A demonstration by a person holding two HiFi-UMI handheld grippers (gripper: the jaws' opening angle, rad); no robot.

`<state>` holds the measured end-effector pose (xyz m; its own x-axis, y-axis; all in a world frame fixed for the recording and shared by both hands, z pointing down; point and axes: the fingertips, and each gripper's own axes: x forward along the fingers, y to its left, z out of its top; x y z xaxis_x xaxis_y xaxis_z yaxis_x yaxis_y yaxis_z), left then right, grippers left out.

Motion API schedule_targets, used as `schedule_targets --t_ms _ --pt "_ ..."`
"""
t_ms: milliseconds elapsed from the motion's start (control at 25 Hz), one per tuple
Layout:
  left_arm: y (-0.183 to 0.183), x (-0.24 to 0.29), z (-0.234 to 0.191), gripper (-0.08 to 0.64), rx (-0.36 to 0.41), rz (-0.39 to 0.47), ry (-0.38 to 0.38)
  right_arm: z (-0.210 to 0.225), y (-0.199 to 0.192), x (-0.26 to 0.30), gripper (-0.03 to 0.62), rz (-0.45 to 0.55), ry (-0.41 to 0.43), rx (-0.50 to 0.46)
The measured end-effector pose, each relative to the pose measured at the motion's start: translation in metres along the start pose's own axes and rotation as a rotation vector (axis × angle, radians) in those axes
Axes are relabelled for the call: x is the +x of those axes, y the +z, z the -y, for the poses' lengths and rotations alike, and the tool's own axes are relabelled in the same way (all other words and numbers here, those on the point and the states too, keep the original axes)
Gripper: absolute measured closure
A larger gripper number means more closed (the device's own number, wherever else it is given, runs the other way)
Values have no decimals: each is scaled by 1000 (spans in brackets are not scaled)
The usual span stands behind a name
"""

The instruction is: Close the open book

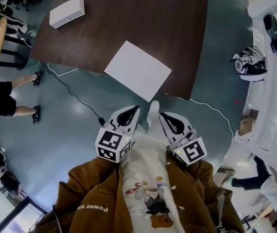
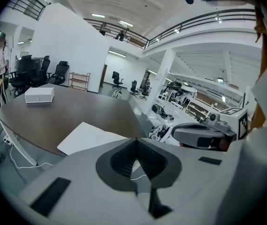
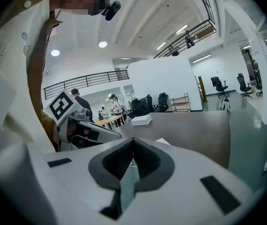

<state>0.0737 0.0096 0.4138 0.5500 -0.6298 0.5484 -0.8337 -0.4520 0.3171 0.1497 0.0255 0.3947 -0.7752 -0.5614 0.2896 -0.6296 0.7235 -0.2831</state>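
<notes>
A flat white book lies at the near corner of the dark brown table, its pale face up; I cannot tell whether it is open or closed. In the left gripper view the book shows just beyond the jaws. Both grippers hang close to the person's body, short of the table's edge. My left gripper is shut with nothing in it, its tips meeting. My right gripper is also shut and empty. Each gripper sees the other beside it.
A white box sits at the table's far left corner. A cable runs over the grey floor under the table's near edge. A person's legs stand at the left. White benches with equipment line the right.
</notes>
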Motion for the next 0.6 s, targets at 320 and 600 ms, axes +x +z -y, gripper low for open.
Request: schedule_targets --t_ms 320,600 --pt "5 20 -10 554 -12 -39 -8 32 5 28 581 43 -7 160" --pt "-16 36 -54 554 24 -92 -4 55 -26 52 500 53 -62 447"
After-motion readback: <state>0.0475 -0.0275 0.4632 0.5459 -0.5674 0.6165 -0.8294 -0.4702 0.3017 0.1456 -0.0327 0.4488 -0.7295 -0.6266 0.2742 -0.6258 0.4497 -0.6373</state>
